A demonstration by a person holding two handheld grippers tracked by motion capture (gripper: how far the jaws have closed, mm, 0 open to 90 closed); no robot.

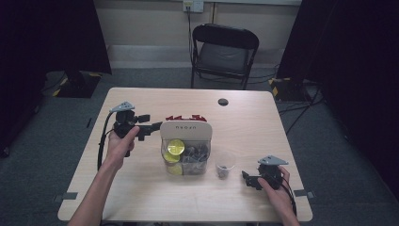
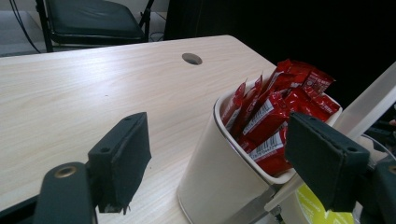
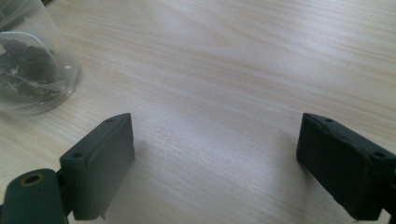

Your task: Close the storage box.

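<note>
High view: left gripper (image 1: 151,128) held above the bench (image 1: 141,197), its tip at the upper left corner of a white organizer (image 1: 186,129) standing mid-bench. Organizer's clear front compartment holds yellow-lidded pods (image 1: 175,147) and dark sachets (image 1: 195,153); red packets (image 1: 186,117) show behind it.

Left gripper view: fingers (image 2: 122,158) spread wide, straddling the rim of a cream cup compartment (image 2: 219,172) packed with red packets (image 2: 271,121) standing on end. Far pad sits just beside the packets; contact not discernible. Nothing pinched.

Right gripper (image 1: 248,181) rests low at the near right of the bench, pointing toward a clear plastic cup (image 1: 225,165) with dark contents, just right of the organizer.

Right gripper view: fingers (image 3: 100,161) wide apart over bare wood, nothing between them; cup (image 3: 32,70) near, off to the upper left, apart from the pads
</note>
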